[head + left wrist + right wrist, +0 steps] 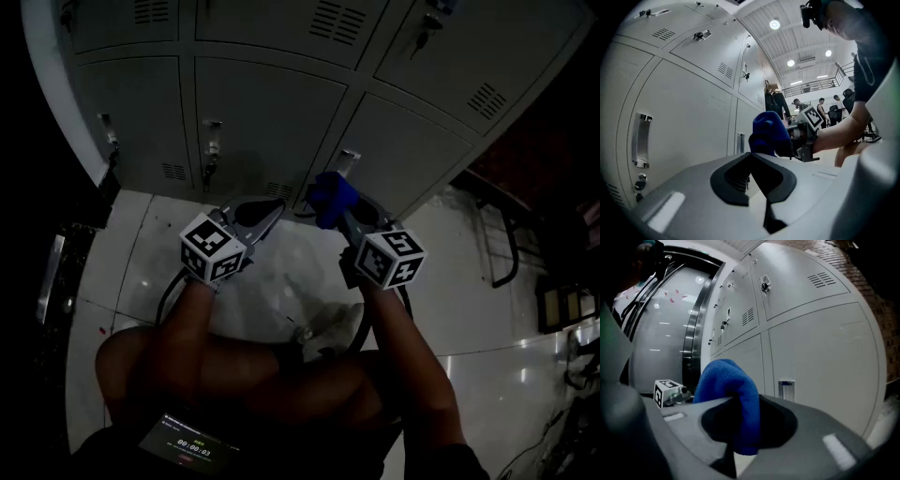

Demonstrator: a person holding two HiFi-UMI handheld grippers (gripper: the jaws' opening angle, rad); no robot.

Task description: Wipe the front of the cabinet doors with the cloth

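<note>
Left gripper (270, 210): jaws pressed together, nothing between them. It is held low over the shiny floor (281, 281).
Right gripper (332, 214): jaws pinching the cloth (332, 194).
Cloth: blue and bunched up, poking out past the jaws. It is close to the bottom row of cabinet doors (267, 122), just beside a door handle (347, 159). I cannot tell if it touches.
Cabinet doors: grey and shut, with small vents and locks.
</note>
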